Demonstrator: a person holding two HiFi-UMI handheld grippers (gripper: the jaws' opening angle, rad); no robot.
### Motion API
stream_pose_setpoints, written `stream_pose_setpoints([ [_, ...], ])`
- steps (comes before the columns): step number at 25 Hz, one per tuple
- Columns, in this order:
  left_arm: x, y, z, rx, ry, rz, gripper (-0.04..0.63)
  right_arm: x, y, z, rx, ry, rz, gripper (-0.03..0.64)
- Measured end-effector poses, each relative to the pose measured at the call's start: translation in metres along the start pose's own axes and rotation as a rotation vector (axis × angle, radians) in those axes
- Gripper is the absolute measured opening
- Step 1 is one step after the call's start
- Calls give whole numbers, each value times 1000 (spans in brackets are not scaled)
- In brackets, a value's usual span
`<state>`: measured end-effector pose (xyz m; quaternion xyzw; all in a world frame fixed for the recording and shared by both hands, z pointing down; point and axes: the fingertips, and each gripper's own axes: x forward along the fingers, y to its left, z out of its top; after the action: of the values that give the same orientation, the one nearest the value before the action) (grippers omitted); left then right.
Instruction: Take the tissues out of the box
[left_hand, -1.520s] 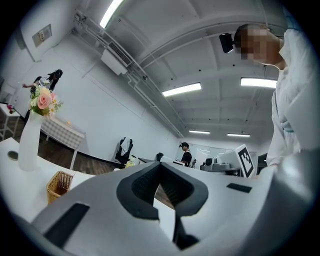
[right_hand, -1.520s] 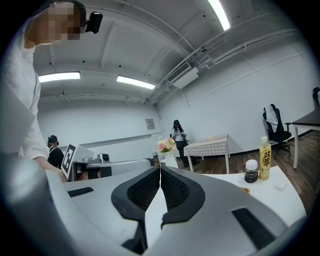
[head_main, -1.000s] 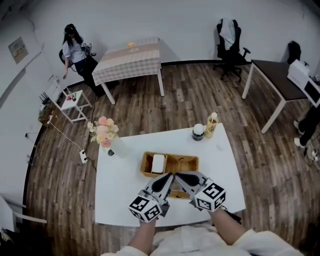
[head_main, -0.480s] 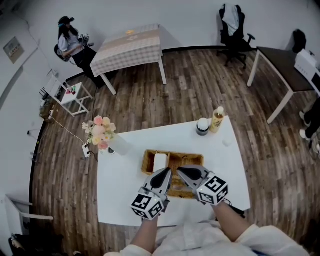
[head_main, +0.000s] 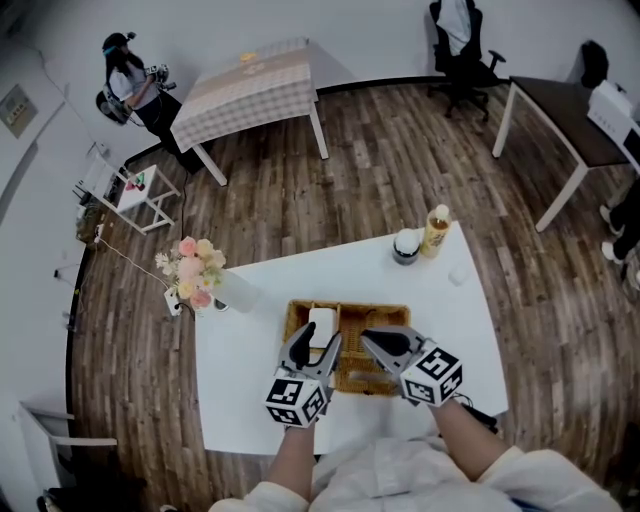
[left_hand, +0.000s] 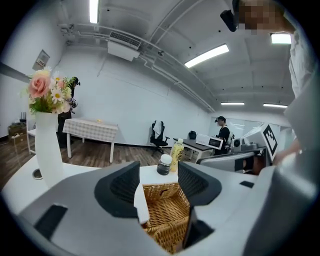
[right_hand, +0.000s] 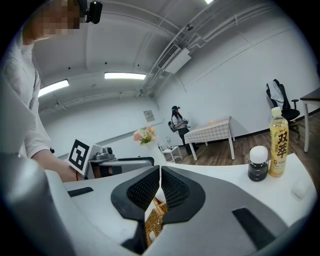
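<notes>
Beyond basket (head_main: 375, 309), jar (head_main: 406, 246) and bottle (head_main: 436, 231)

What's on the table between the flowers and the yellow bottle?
Only a dark jar with a white lid, right beside the bottle; the rest is bare white table. The head view shows it.

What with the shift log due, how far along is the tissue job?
Done: nothing; the tissue pack lies in the wicker basket. In hand: left gripper over it, jaws just opening, pack's edge between them, ungripped; right gripper shut, empty. Left: grip, lift out.
</notes>
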<state>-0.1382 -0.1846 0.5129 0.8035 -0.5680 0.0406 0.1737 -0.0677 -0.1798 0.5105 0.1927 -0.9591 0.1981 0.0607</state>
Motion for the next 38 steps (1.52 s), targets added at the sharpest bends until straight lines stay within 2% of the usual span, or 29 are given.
stream_pose_setpoints([
  [3, 6, 9, -7, 2, 28, 22, 269, 2, -5, -2, 8, -1, -8, 34],
  [15, 26, 33, -37, 30, 179, 78, 344, 7, -16, -9, 23, 23, -34, 34],
  [24, 38, 50, -67, 75, 356, 153, 353, 7, -20, -11, 39, 26, -39, 34],
  [31, 43, 52, -78, 64, 397, 164, 351, 4, -26, -14, 49, 34, -46, 34],
  [38, 43, 57, -91, 87, 463, 190, 350, 4, -30, -15, 54, 30, -53, 34],
])
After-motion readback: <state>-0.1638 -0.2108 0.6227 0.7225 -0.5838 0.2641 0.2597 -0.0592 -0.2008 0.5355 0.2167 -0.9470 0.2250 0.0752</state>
